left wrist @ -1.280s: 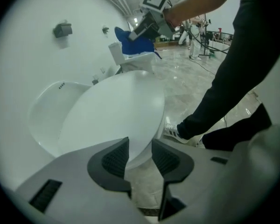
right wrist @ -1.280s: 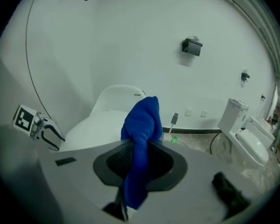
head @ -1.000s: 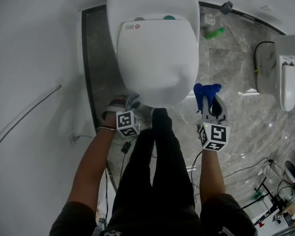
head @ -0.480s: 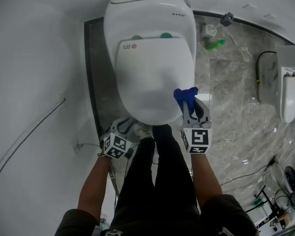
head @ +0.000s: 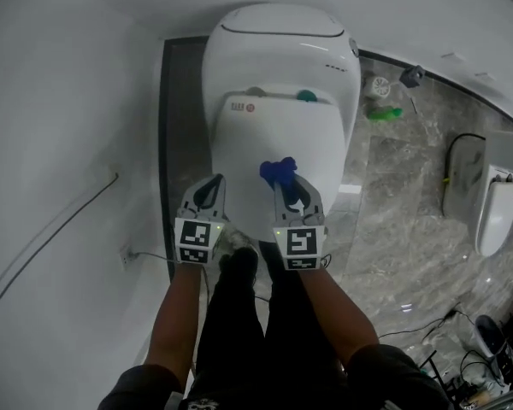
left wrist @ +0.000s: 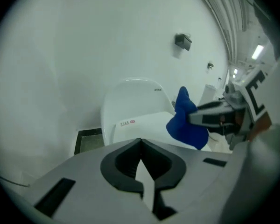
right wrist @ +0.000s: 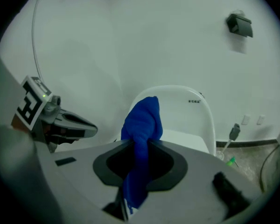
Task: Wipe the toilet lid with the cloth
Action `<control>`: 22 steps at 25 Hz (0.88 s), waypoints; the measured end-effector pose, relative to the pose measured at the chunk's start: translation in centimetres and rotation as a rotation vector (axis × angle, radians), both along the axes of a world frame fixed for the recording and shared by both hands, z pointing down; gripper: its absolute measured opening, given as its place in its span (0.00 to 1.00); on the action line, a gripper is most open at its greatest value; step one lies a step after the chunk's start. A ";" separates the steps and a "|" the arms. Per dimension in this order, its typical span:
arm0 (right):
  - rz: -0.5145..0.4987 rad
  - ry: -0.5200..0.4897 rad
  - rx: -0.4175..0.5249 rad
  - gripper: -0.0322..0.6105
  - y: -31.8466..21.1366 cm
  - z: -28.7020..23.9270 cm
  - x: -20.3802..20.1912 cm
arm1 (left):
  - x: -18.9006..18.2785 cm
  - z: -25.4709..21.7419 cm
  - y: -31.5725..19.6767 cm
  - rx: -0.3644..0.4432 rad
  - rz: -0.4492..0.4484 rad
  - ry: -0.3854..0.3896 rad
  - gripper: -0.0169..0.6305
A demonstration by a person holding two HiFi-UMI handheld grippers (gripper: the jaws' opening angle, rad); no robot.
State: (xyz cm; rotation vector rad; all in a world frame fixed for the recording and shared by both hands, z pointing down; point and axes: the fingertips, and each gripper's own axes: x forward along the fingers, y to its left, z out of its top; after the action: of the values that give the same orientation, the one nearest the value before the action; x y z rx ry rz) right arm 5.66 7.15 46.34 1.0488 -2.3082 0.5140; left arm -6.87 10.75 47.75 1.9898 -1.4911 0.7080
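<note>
The left gripper (head: 212, 184), jaws just closed on nothing, hovers at the lid's (head: 278, 126) near left edge. The right gripper (head: 288, 191) pinches the blue cloth (head: 278, 171), which bunches over the lid's near half.

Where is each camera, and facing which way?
Head view: on the person's head, steeply down at the toilet lid; arms, legs, left gripper, right gripper show.
Left gripper view: on left gripper, facing the toilet lid; jaws just closed, empty.
Right gripper view: on right gripper, likewise; jaws pinch the cloth.
Both gripper views show the cloth.
</note>
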 end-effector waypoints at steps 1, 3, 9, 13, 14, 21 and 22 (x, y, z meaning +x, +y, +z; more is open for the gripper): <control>-0.031 0.002 0.013 0.15 -0.7 0.1 -1.1 | -0.7 0.2 -1.4 0.009 -0.045 0.031 0.04; -0.068 0.004 0.030 0.15 -2.2 0.6 -3.1 | -2.1 0.4 -3.6 0.019 -0.123 0.074 0.04; -0.089 0.054 0.016 0.15 -7.4 4.2 -8.2 | -4.0 1.6 -7.8 0.036 -0.157 0.076 0.04; -0.109 0.109 -0.011 0.15 -10.5 6.1 -11.0 | -5.8 3.1 -9.9 0.017 -0.163 0.107 0.04; -0.113 0.118 -0.012 0.15 -11.1 6.4 -11.5 | -6.3 3.4 -10.4 0.015 -0.169 0.115 0.04; -0.215 0.264 -0.003 0.15 -12.0 10.0 -15.4 | -8.7 4.9 -12.3 0.004 -0.173 0.166 0.04; -0.239 0.310 0.005 0.15 -11.9 10.7 -15.6 | -8.7 5.0 -12.4 0.003 -0.163 0.171 0.04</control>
State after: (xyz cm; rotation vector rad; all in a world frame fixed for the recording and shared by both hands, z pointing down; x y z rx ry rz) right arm -9.93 -4.73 57.02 0.7776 -2.1187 0.2320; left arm -15.54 -1.66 52.75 1.8544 -1.5300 0.4558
